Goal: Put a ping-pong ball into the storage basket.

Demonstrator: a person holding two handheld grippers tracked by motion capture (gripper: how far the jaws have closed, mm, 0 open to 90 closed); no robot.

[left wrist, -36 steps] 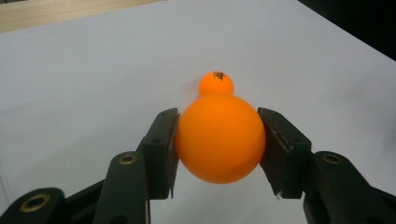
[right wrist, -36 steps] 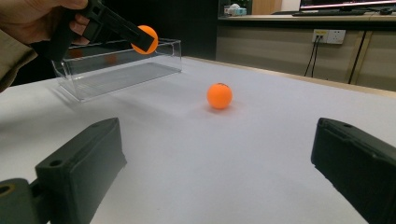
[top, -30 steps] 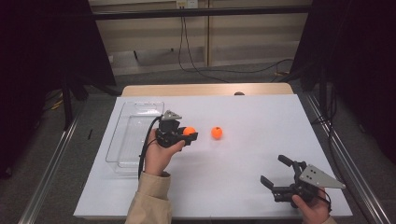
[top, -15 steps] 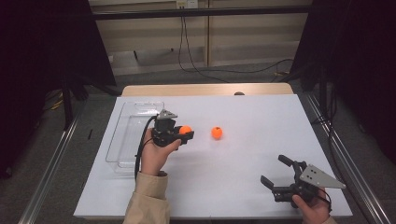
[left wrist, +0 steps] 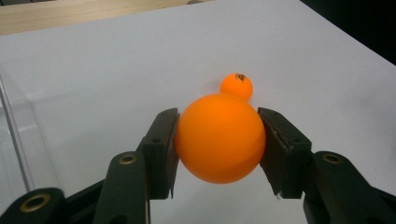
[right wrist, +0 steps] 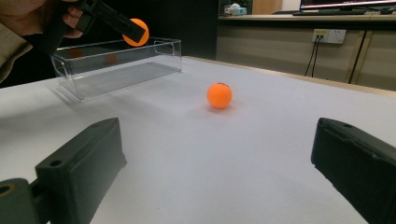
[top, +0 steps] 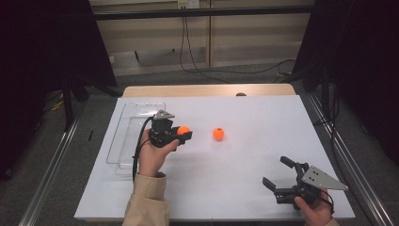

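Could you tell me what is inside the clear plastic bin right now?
Nothing can be seen inside the clear bin; one orange ball is clamped in the left gripper, above the table beside it.

left gripper: black body, small grey three-cornered plate on top, black cable trailing off the back. its jaws in the left gripper view are matte black with flat pads and brass-coloured screw eyelets. left sleeve: beige cuff. right gripper: black, larger grey plate with small holes at 3 o'clock.
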